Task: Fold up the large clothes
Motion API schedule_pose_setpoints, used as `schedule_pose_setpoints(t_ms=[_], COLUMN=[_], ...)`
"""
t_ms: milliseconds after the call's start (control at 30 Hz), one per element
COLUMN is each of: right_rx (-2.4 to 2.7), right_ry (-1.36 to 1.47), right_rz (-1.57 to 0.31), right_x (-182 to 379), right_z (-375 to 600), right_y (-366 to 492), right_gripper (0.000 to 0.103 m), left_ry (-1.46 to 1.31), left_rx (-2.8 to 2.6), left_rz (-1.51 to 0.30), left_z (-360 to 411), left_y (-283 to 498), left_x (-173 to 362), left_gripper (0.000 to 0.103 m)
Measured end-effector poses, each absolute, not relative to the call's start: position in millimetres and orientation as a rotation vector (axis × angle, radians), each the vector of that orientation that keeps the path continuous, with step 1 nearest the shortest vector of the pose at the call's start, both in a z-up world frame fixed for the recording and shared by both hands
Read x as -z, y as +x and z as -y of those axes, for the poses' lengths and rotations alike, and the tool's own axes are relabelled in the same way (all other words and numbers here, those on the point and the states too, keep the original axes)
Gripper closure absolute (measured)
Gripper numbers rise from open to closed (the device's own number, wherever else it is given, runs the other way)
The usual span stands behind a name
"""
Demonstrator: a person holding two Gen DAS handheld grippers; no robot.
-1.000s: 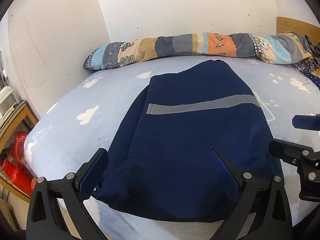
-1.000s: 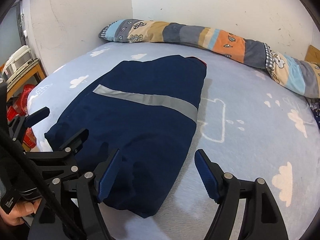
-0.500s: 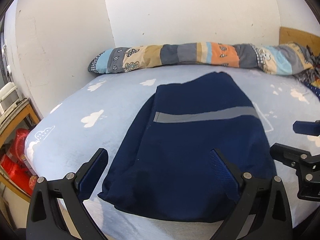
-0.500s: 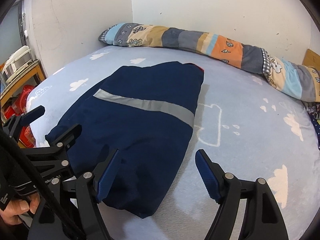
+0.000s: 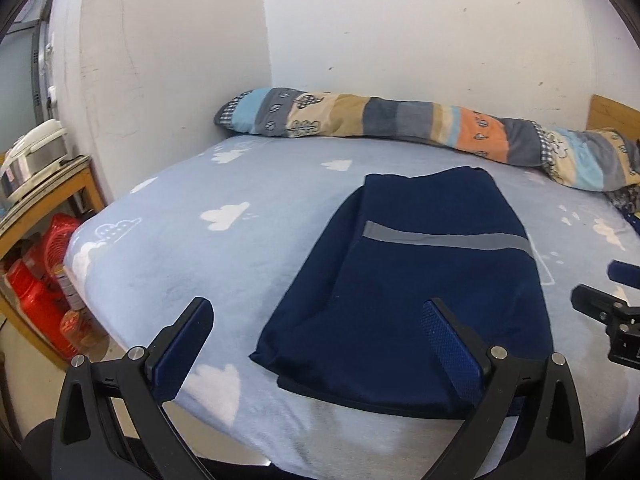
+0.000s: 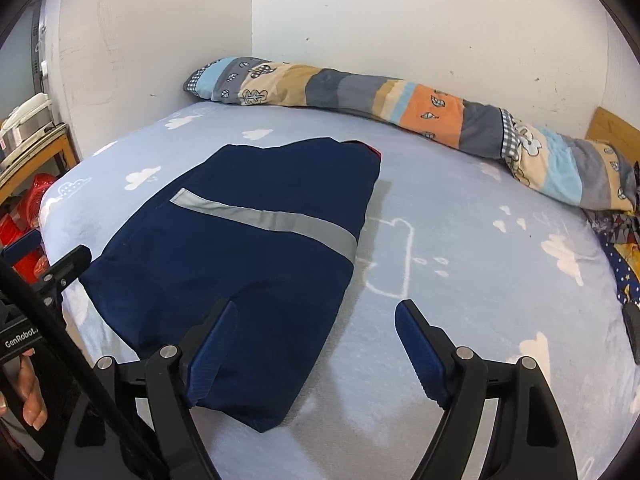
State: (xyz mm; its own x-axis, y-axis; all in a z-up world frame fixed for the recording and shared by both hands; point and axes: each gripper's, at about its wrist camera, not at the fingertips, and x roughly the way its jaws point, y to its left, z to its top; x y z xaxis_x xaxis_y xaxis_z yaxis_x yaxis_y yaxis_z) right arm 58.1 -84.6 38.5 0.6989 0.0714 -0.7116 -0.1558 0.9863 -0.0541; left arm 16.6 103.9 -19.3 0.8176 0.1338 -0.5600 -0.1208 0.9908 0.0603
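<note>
A: Hovering with the left hand-held gripper (image 5: 316,334) spread wide, clamped on nothing, at the 6 o'clock edge of the bed (image 5: 168,256). Same for the right hand-held gripper (image 6: 316,336): jaws apart, empty.

B: Risks from here?

A: Probably snagging only the top layer of the navy garment (image 5: 420,292) on a pinch at the near hem, so the stacked layers slide apart. Also dragging the bundle off the 6 o'clock edge, since the hem sits close to it. Possibly skewing the next fold through uneven lift between both sides.

B: Garment's place and look?

A: Lying flat on the cloud-print sheet, middle of the bed toward 6 o'clock, well apart from the patchwork bolster (image 5: 400,124) at 12 o'clock. Already folded into a long, thick rectangle; dark blue, matte, with a grey reflective band (image 6: 264,218) crossing it. Slightly narrower at 12 o'clock, a sliver of red peeking at that far end in the right wrist view. Looks limp and fairly heavy; edges mostly aligned, left side showing a stepped under-layer.
</note>
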Motion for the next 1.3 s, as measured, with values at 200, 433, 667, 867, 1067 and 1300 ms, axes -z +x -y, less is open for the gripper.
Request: schedule_pose_setpoints(t_ms=[200,433,667,867,1067,1300], right_rx=[-0.116,-0.110,-0.120,-0.095,-0.039,0.007], right_ry=[-0.126,-0.144,-0.155,-0.192,-0.258,-0.289], right_rz=[-0.793,-0.775,-0.777,-0.774,-0.728,-0.677], right_x=[-35,-38,-37,-34,-36,-38], right_z=[86,85,83,74,62,52], right_y=[57,54,53,51,43,33], right_gripper=[0.018,0.018,0.018,0.015,0.014,0.011], left_ry=[0.046,0.063,0.147,0.099,0.047,0.050], left_rx=[-0.135,-0.202,-0.224,-0.138,-0.141,-0.149], left_rz=[-0.573,-0.607,-0.630,-0.663,-0.703,-0.683], left_z=[-96,-88,-77,-79,-87,-85], left_y=[14,25,32,35,40,37], left_x=[16,16,17,19,22,19], left_gripper=[0.000,0.000,0.000,0.000,0.000,0.000])
